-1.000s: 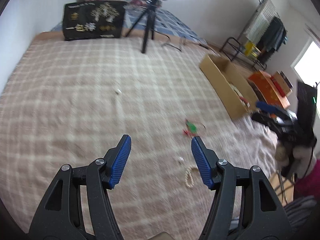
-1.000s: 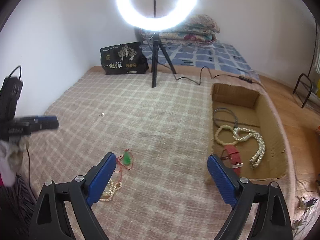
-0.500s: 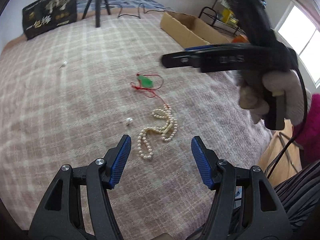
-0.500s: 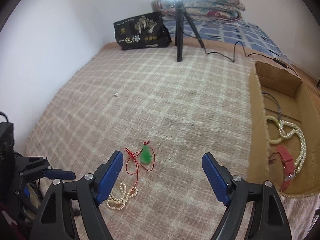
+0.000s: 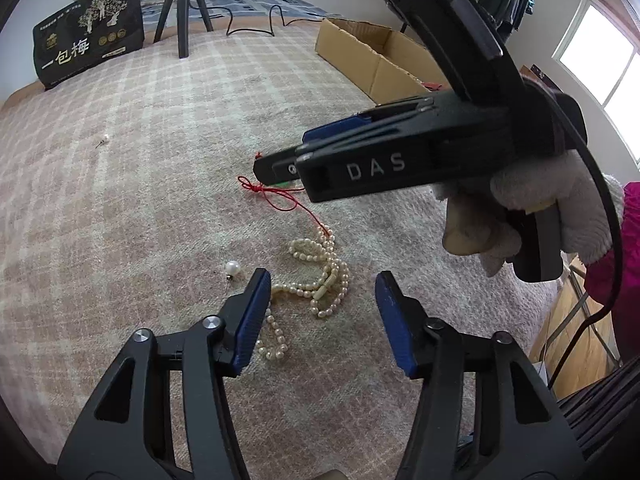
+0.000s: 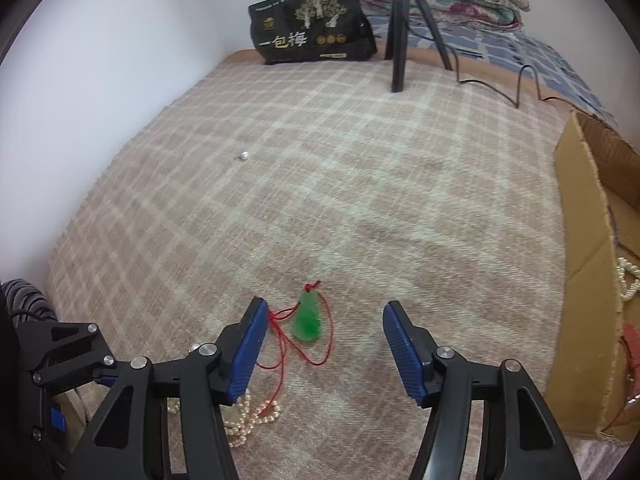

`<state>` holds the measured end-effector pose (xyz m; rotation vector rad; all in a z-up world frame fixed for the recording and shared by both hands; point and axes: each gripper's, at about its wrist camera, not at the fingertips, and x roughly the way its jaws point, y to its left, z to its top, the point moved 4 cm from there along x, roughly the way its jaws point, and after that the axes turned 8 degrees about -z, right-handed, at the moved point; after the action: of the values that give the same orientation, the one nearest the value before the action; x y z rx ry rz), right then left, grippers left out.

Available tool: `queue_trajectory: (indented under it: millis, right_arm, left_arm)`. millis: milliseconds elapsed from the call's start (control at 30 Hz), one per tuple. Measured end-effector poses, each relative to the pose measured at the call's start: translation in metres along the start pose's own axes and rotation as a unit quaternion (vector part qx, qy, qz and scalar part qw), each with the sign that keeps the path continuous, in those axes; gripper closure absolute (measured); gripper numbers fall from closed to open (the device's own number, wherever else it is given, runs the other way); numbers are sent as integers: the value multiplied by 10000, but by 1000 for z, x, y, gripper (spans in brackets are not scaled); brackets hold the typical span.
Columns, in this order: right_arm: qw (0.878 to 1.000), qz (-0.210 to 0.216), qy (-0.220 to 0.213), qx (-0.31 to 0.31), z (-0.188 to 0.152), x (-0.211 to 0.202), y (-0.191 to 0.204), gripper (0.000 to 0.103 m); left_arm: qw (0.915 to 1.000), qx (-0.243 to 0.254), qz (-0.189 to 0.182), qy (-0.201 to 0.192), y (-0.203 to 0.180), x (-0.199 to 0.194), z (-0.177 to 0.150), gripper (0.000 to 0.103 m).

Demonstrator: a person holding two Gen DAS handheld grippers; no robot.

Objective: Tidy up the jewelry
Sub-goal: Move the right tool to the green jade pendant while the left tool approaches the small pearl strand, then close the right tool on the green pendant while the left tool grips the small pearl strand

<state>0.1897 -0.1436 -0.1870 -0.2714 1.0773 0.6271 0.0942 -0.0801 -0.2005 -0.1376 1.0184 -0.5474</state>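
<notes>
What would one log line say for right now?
left gripper: closing over white pearl necklace, not gripping | right gripper: closing over green jade pendant on red cord, not gripping

My left claw (image 5: 320,316) points steeply downward, its blue-padded jaws closing with nothing pressed between the pads. My right claw (image 6: 324,344) tilts down just as steeply, jaws also closing and gripping nothing. From the left wrist view the right claw crosses in front, held in a hand (image 5: 532,216) wearing a pale fuzzy glove, with a magenta sleeve (image 5: 624,248) behind it.
</notes>
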Motion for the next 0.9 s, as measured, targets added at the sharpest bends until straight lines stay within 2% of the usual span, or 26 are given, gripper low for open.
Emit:
queue_trajectory:
  millis: [233, 400, 567, 767, 800, 833, 900]
  right_arm:
    - [9989, -107, 89, -454, -2, 15, 15, 52]
    - [9974, -342, 148, -614, -1, 18, 15, 66]
    - [9968, -462, 211, -609, -2, 18, 6, 88]
    - [9964, -501, 248, -635, -5, 17, 3, 89]
    - [9965, -516, 245, -618, -5, 17, 2, 89]
    - [9966, -527, 239, -592, -5, 17, 1, 89]
    - [9968, -540, 226, -546, -6, 16, -1, 89]
  left_arm:
    - [10000, -65, 43, -7, 3, 2, -4, 53]
    - [9999, 4, 109, -40, 2, 3, -2, 53]
    - [9998, 115, 143, -76, -2, 4, 1, 53]
    - [9986, 423, 305, 111, -10, 21, 2, 53]
    - [9982, 464, 342, 183, -11, 26, 2, 58]
    - [9978, 486, 366, 245, -12, 30, 1, 68]
    - [9968, 538, 479, 333, -11, 36, -1, 72]
